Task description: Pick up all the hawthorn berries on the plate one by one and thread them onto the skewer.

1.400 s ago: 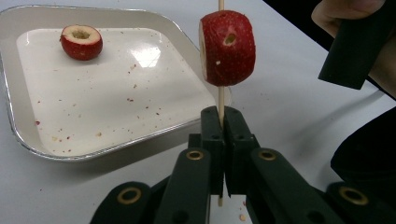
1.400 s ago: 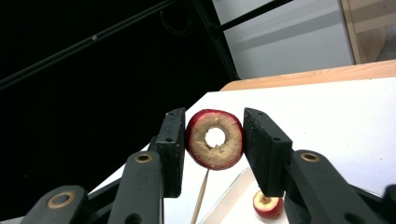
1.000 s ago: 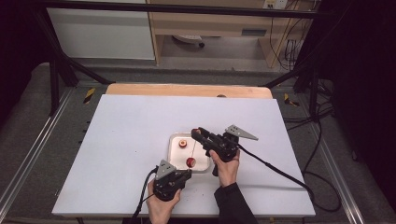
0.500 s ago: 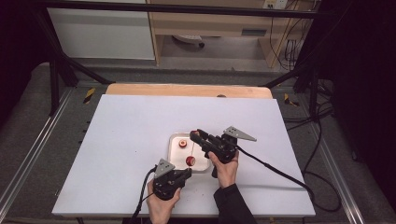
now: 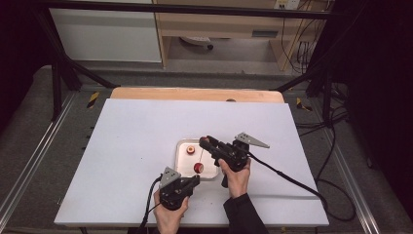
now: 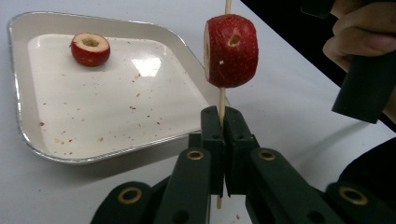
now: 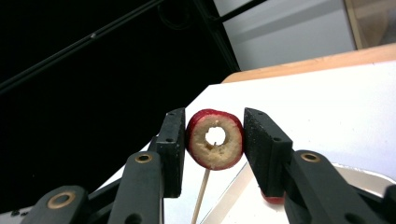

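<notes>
While the left gripper (image 6: 223, 122) is clamped on the skewer (image 6: 222, 100) bearing one fruit ring (image 6: 230, 50), the right gripper (image 7: 212, 140) pinches a second ring (image 7: 215, 138) onto its tip, with a third piece (image 6: 90, 48) left at the tray's (image 6: 116, 149) eleven o'clock.

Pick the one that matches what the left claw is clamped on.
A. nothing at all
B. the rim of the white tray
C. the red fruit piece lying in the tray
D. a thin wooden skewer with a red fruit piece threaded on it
D: in the left gripper view the left claw is shut on the skewer, and a red fruit piece sits on the stick above the jaws.
</notes>
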Motion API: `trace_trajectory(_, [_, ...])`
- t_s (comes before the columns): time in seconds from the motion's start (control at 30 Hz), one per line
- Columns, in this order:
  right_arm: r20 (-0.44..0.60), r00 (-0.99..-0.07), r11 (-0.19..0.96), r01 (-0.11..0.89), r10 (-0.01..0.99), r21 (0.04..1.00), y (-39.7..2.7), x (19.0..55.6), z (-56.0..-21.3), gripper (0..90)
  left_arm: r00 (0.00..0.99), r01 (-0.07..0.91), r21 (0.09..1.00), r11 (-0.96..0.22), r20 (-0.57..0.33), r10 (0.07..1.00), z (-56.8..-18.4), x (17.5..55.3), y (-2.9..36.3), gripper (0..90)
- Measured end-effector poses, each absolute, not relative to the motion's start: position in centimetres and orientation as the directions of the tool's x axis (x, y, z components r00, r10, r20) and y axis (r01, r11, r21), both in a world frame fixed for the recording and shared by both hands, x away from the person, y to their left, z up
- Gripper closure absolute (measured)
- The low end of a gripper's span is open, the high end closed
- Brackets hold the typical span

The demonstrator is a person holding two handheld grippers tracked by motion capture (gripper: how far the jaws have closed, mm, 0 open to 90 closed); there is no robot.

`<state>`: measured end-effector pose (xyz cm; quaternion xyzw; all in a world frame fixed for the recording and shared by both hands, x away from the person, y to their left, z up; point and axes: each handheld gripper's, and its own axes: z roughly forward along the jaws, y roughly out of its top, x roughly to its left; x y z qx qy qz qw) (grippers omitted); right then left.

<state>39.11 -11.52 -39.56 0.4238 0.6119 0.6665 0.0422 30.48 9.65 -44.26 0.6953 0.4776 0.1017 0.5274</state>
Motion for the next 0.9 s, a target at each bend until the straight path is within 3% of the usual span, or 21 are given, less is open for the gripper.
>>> trace_trajectory(0.37, [0.547,-0.619,-0.234,0.515,0.564,0.825,-11.7,39.1,-39.4,61.0,0.535,0.553,0.833,-0.025,-0.333,0.776,-44.3,30.5,9.4,88.4])
trace_trajectory(0.9, [0.538,-0.649,-0.115,0.576,0.539,0.81,-10.8,38.5,-41.1,61.1,0.538,0.537,0.843,-0.035,-0.31,0.784,-43.5,31.4,9.8,88.4])
